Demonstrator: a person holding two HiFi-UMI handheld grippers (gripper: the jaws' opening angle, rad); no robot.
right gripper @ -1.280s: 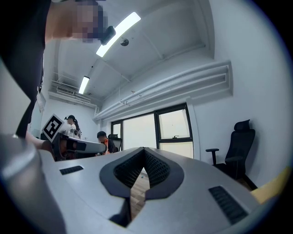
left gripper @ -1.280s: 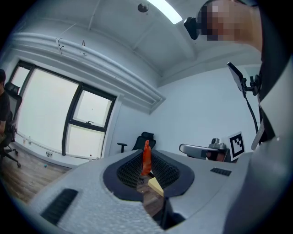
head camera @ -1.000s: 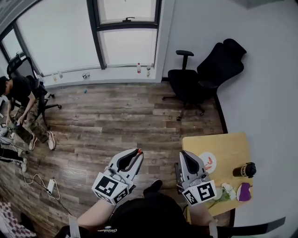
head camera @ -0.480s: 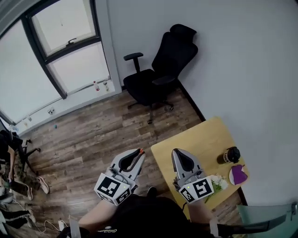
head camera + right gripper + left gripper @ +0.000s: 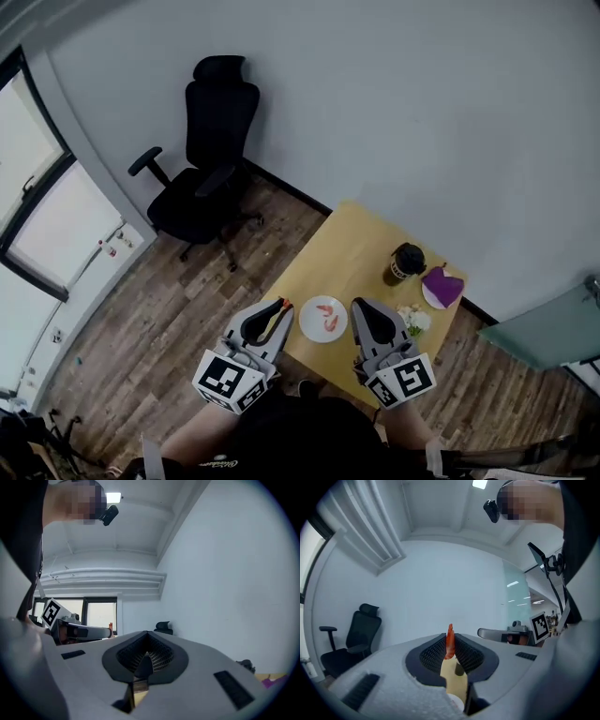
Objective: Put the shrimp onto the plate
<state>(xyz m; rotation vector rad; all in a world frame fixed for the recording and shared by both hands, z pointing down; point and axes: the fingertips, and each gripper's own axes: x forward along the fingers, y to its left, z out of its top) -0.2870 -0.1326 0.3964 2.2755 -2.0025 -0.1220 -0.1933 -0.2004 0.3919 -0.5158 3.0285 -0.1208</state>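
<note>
A white plate [image 5: 323, 320] lies near the front edge of the yellow table [image 5: 356, 258] and holds two orange shrimp [image 5: 329, 319]. My left gripper [image 5: 281, 306] hovers just left of the plate, above the table's corner. In the left gripper view it [image 5: 450, 640] is shut on another orange-red shrimp [image 5: 450, 641] that stands upright between the jaws. My right gripper [image 5: 360, 304] hangs just right of the plate. In the right gripper view its jaws [image 5: 147, 635] are shut with nothing between them.
A dark cup [image 5: 405, 262], a small white dish with a purple thing [image 5: 441, 286] and white flowers [image 5: 412, 319] stand on the table's right part. A black office chair [image 5: 202, 178] is on the wooden floor at the left. A grey wall runs behind the table.
The head view has swung from the window and floor round to the table, so the plate now lies between the two grippers. Both grippers keep their places in the picture.
</note>
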